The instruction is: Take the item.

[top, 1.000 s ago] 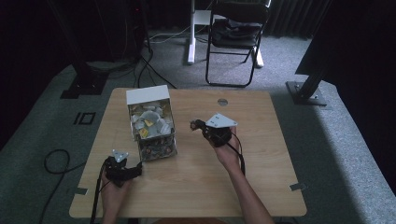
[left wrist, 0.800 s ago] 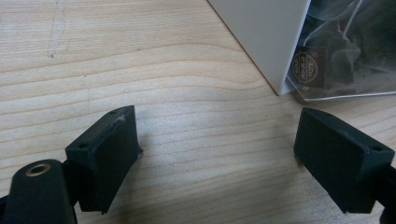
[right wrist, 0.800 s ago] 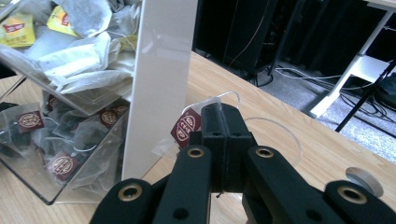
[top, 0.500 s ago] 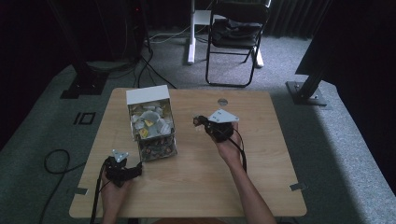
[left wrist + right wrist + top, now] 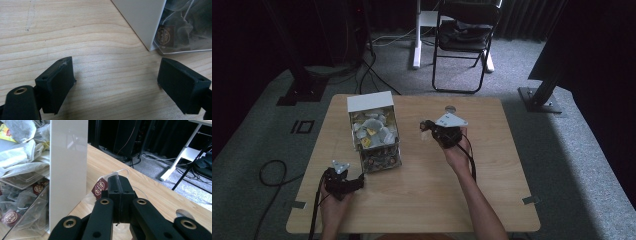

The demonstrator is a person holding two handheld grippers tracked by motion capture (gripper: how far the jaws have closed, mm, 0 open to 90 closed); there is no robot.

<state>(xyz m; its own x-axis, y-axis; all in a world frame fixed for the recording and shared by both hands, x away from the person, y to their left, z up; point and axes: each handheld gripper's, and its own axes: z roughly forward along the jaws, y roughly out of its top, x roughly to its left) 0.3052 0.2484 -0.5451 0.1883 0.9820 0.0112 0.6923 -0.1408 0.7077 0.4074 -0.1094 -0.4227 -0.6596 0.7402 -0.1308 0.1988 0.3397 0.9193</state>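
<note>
A white box crammed with tea bags stands left of the table's middle, and a clear drawer of more bags sticks out at its near end. My right gripper hovers to the right of the box, jaws pointing at it. In the right gripper view my right gripper is shut on a clear tea bag with a red tag, close to the white box wall. My left gripper rests near the front left edge. In its own view the left gripper stands open over bare wood, short of the drawer.
A round cable grommet sits in the tabletop beyond the right gripper. A black folding chair and a white desk leg stand behind the table. Black stand bases and cables lie on the grey carpet.
My right gripper has drifted slightly to the right and toward the far side with the tea bag still in it. The left gripper has not moved.
</note>
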